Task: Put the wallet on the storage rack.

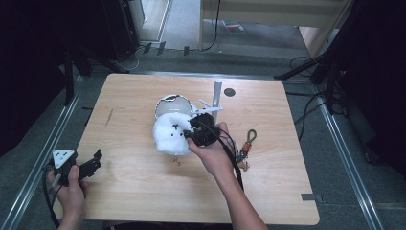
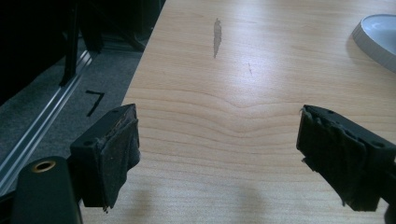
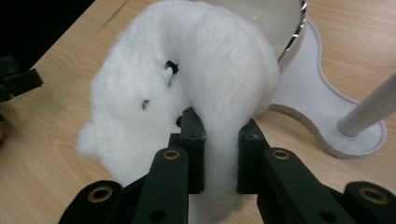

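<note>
**Bright table, dark corners**

Soft light falls from above on the wooden table [image 1: 143, 187]. A pale shine sits on the wood in the left gripper view (like a glow). The room's sides are almost black. The white fluffy toy [image 3: 187, 84] looks so bright its fur loses detail. The near black jaws look a bit blurry.

Your left gripper [image 1: 91, 165] has bare table [image 1: 134, 187] ahead, centre blocked by plush [image 1: 171, 134] against bowl [image 1: 170, 106], post [image 1: 218, 96] and white stand base [image 3: 322, 116] just behind, keyring clip [image 1: 246, 143] right of your wrist, far right table free
</note>
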Demonstrator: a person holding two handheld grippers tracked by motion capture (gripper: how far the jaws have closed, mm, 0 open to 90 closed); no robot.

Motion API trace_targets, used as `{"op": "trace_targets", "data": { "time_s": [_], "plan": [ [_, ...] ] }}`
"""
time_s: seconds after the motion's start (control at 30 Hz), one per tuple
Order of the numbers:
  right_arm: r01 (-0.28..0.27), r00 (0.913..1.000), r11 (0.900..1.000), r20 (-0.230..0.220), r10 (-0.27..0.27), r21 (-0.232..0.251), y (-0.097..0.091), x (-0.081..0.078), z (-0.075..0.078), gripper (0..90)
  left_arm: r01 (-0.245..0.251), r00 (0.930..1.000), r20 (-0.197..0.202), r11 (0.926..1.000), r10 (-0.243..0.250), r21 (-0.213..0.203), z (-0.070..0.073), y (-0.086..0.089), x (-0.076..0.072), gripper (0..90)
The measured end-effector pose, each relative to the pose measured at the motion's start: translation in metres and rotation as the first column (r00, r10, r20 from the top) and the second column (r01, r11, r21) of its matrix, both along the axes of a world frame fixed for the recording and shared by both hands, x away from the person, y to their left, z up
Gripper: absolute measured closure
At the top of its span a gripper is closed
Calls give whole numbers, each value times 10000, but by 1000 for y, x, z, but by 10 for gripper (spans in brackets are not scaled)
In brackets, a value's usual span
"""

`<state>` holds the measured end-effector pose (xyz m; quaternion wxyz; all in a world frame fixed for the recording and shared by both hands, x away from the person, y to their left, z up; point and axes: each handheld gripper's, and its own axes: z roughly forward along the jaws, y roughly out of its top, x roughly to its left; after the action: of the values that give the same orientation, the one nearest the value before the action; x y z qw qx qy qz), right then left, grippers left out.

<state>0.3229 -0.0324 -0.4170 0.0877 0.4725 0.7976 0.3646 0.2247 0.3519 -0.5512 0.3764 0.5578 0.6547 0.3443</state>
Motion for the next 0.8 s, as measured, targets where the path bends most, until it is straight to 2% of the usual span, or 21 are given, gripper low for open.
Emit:
{"op": "trace_targets", "data": {
  "time_s": [0.37, 0.53, 0.8],
  "plan": [
    [869, 9960, 9957, 254, -862, -316, 1, 15, 7, 783, -2, 10000, 5, 10000, 2, -34, 0, 0, 0, 138],
    [1379, 9898, 9893, 419, -1360, -471, 5, 22, 9, 783, -10, 10000, 20, 10000, 10, -62, 0, 0, 0, 138],
    [1865, 9815, 9793, 599, -1820, -793, 11, 30, 12, 783, -31, 10000, -15, 9999, 30, -100, 0, 0, 0, 138]
  ]
}}
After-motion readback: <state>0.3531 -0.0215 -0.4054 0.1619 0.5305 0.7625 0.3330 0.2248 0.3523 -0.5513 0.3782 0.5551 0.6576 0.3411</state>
